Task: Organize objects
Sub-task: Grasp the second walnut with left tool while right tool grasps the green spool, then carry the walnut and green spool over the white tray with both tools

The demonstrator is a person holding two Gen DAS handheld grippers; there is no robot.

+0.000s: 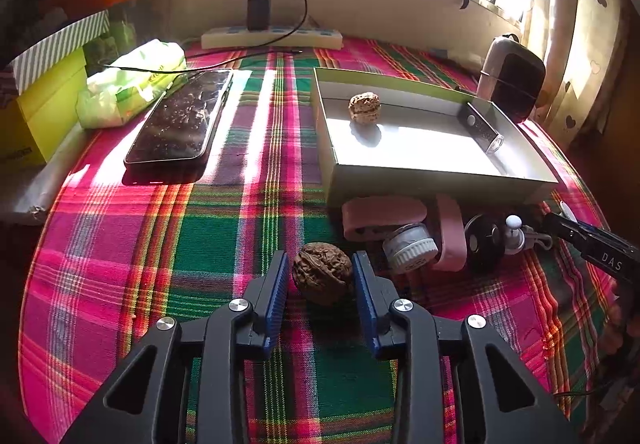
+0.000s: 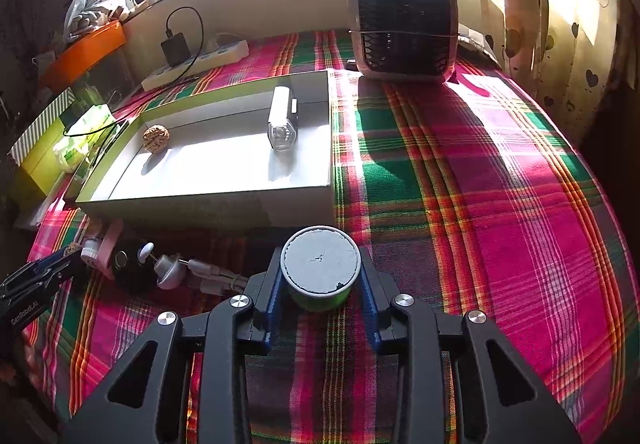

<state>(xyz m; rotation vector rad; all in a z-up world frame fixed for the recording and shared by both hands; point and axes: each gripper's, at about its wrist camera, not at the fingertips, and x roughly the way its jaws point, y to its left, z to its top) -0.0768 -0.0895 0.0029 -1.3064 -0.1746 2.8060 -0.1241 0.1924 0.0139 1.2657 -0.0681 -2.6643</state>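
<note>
Two things lie in the shallow green-and-white cardboard box [image 2: 224, 200]. Left tongs [image 1: 322, 276] straddle a brown wrinkled walnut [image 1: 323, 273], maybe touching; right tongs [image 2: 320, 284] pinch a round green tin [image 2: 319, 270]. A little pile waits.

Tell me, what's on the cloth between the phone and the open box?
Nothing. In the left wrist view, only bare plaid tablecloth runs between the phone and the open box.
</note>
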